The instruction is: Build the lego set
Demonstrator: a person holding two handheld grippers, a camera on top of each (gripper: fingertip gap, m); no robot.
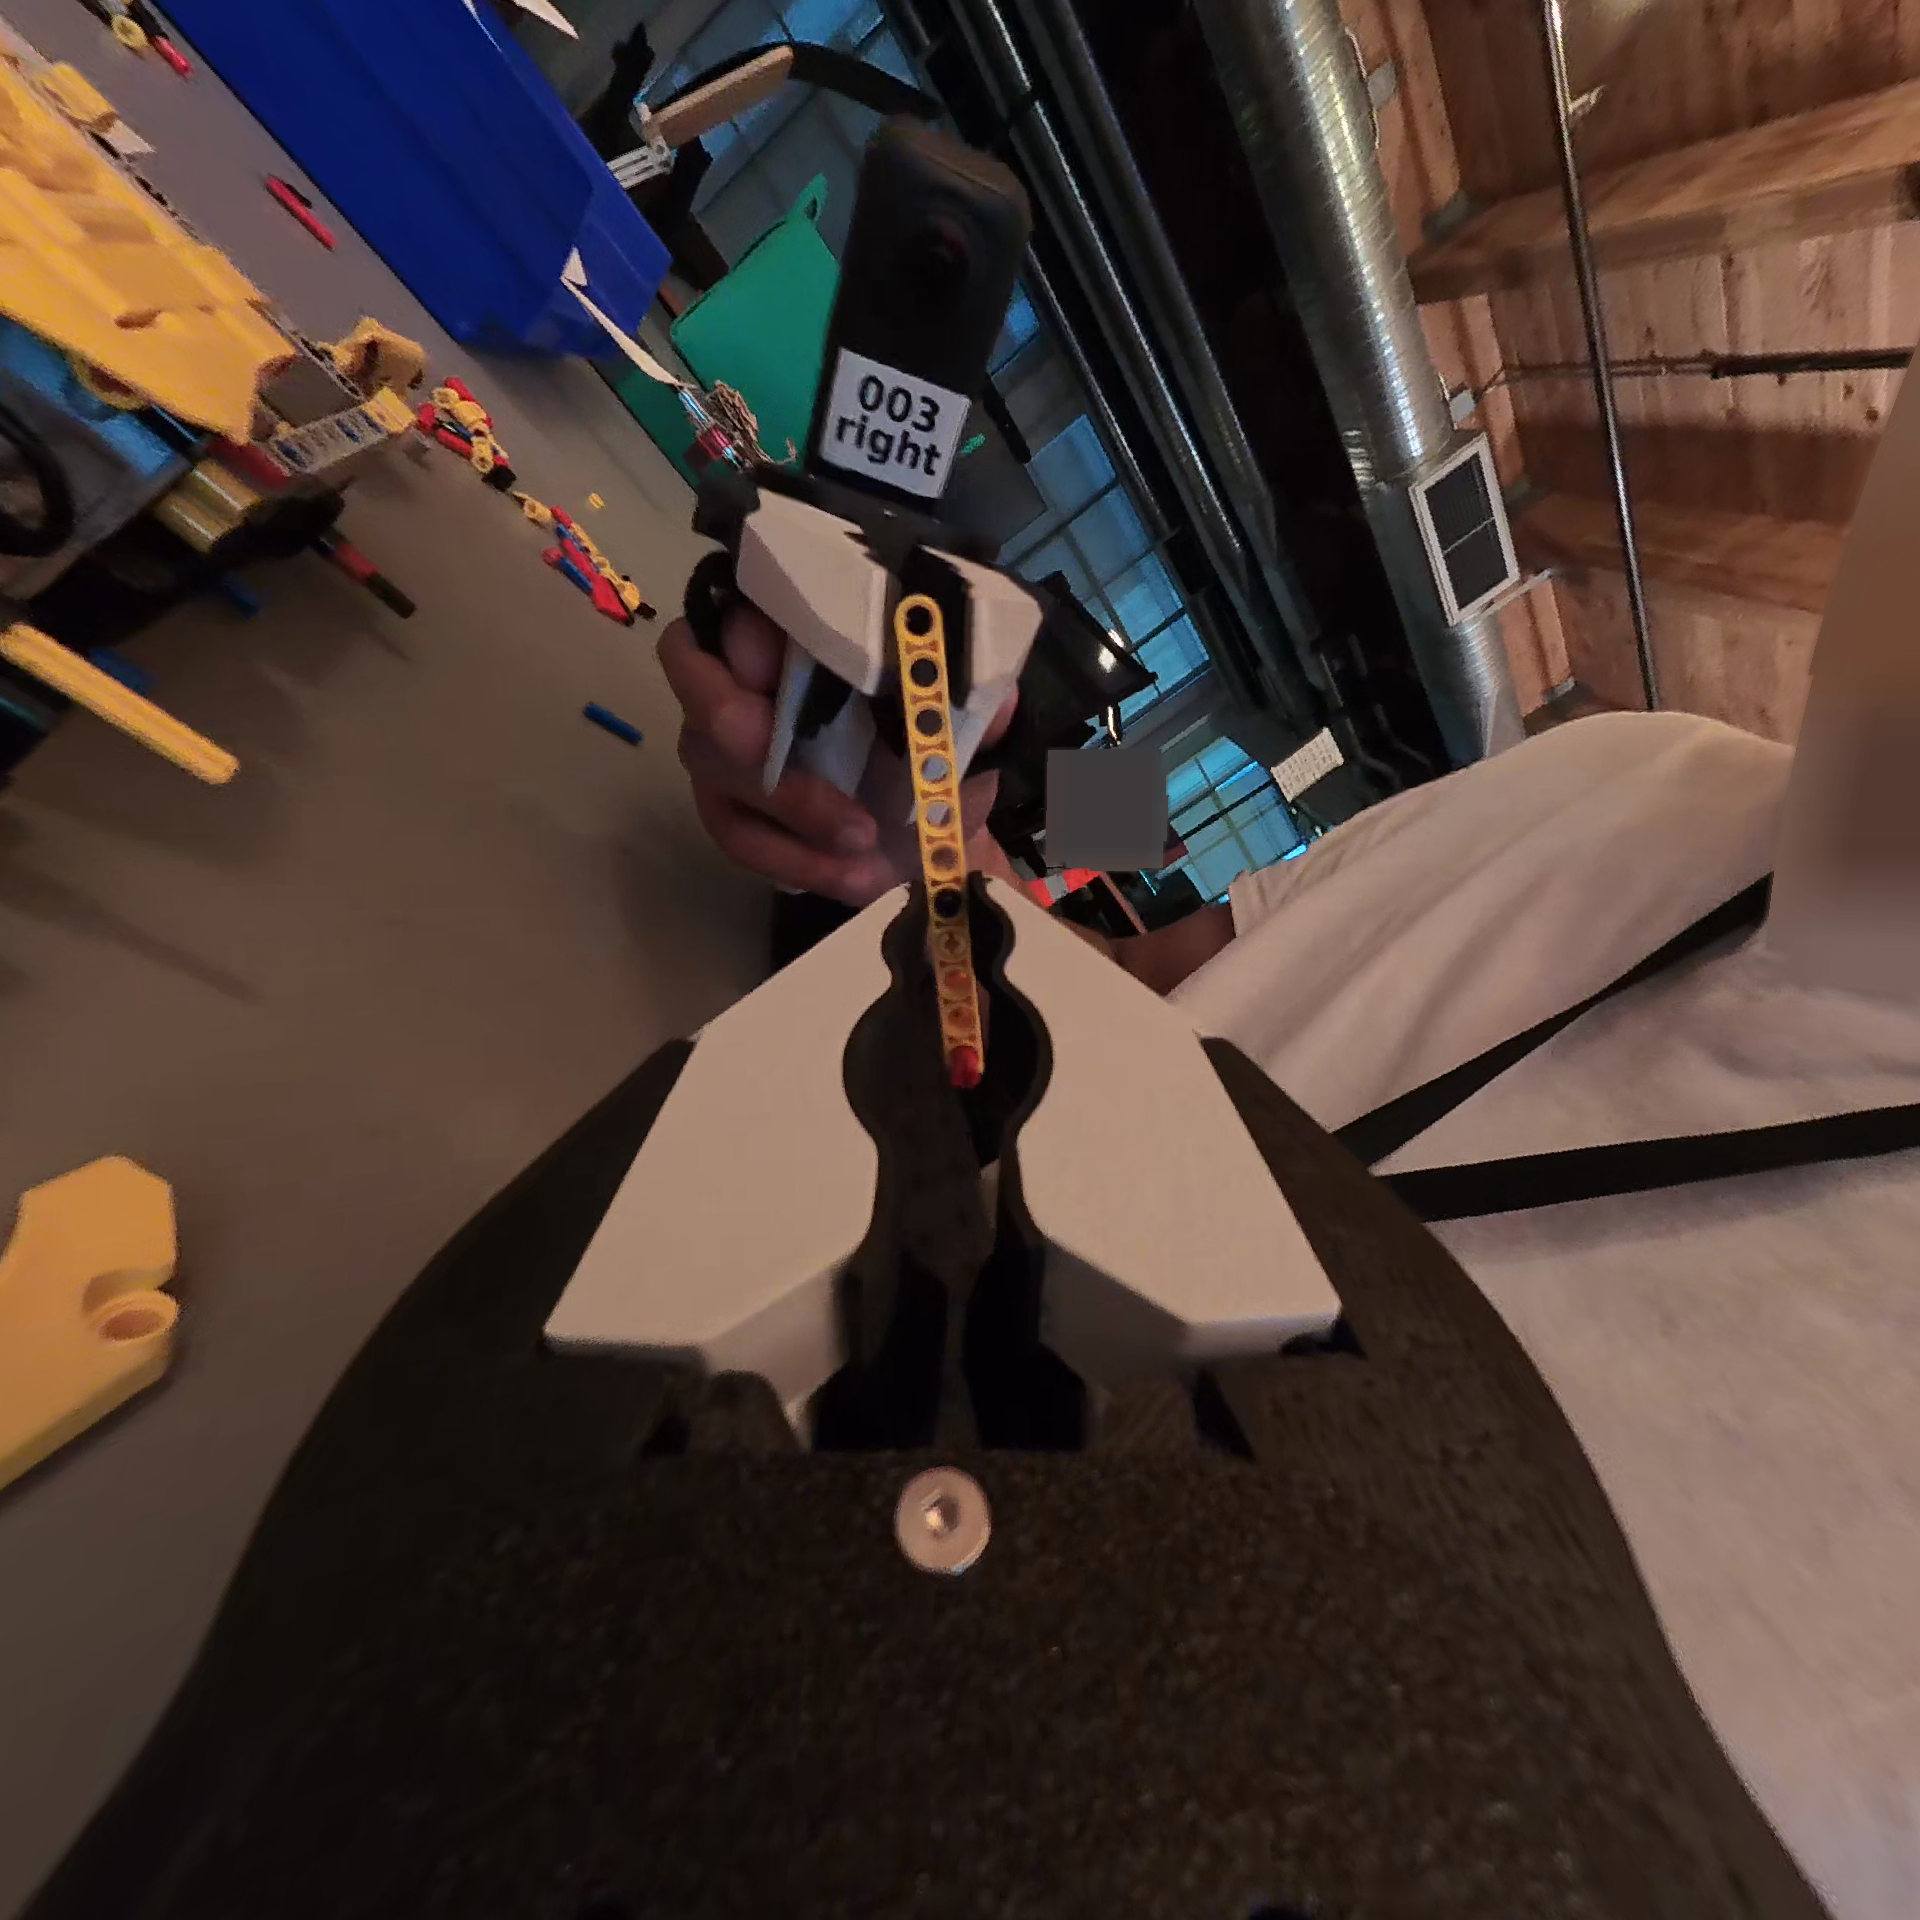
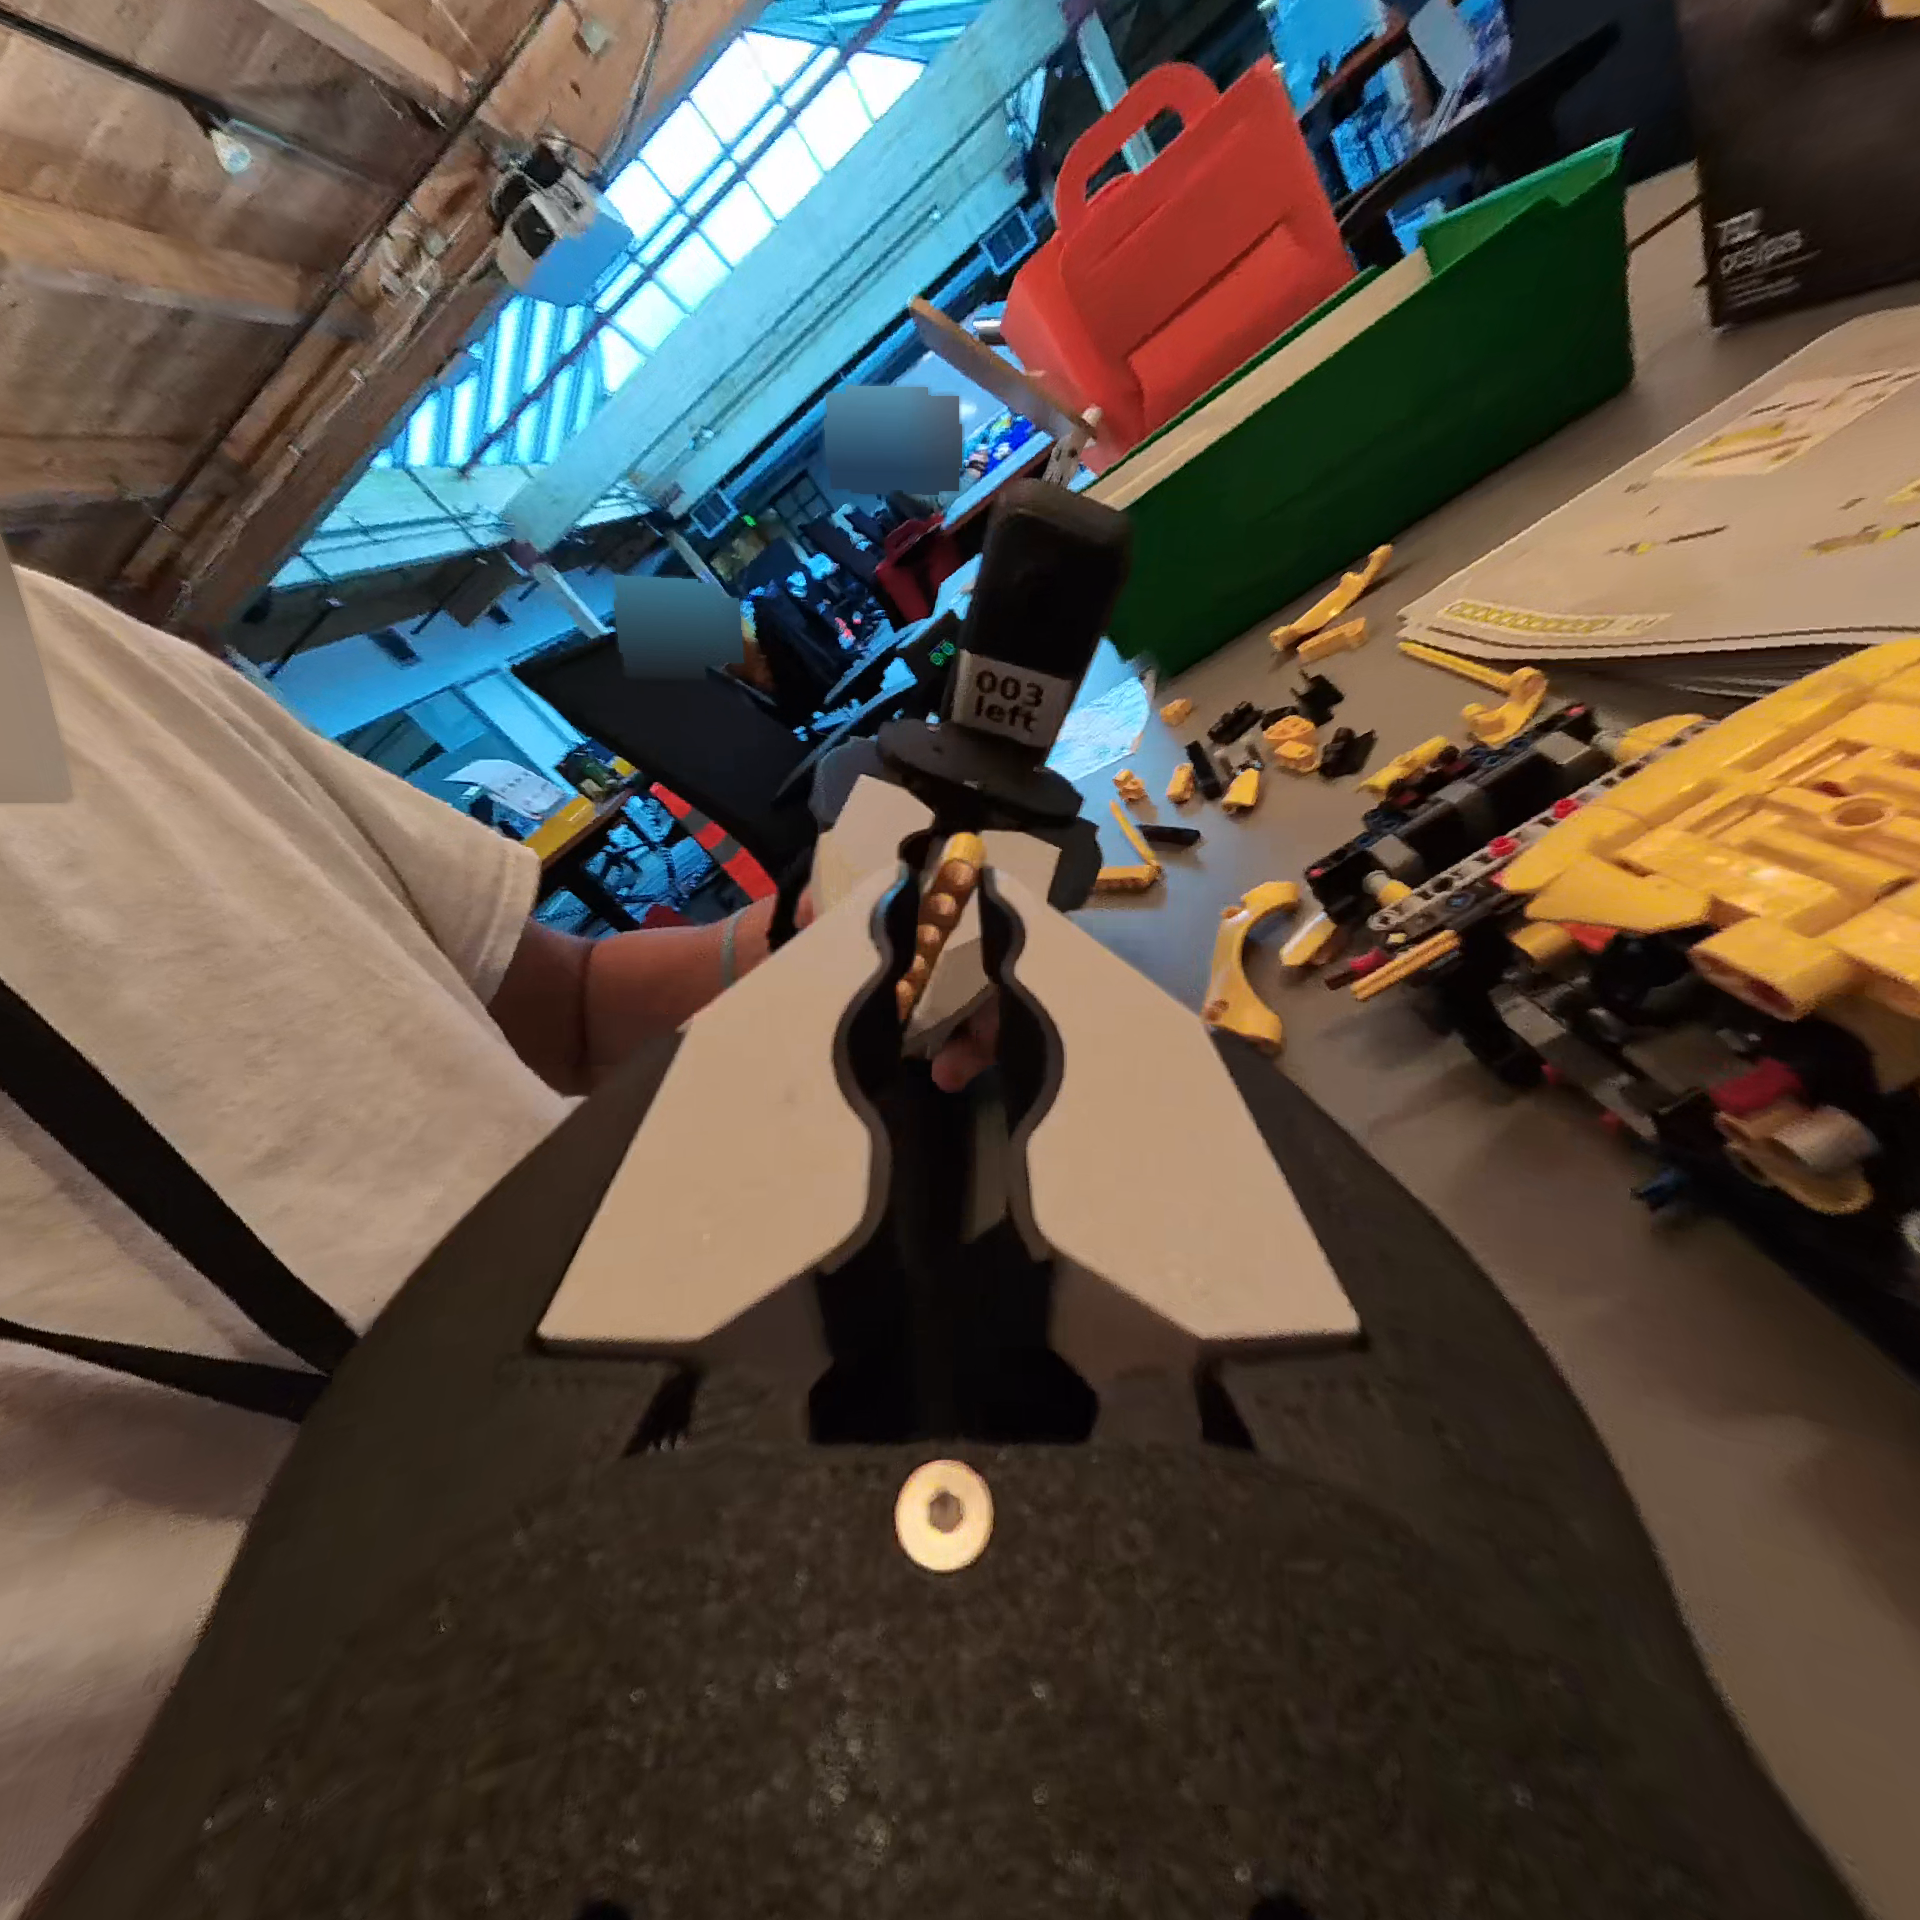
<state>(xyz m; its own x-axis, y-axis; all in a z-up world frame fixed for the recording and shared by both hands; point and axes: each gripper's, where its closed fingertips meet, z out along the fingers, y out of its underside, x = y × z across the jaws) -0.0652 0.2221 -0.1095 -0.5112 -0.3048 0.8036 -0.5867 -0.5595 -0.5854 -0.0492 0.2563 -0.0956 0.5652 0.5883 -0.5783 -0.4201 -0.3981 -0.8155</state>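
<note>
Left gripper clamps yellow beam w/ red pin mid-air; right gripper grips its other end, above table.

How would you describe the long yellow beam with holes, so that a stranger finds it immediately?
Look above the grey table, where the left gripper and right gripper face each other. The yellow beam spans the gap, one end in each. Unlike the loose yellow pieces on the table, it is held in the air.

Industrial loft workshop, timber ceiling, exposed metal duct, storage bins on a grey worktable
</note>
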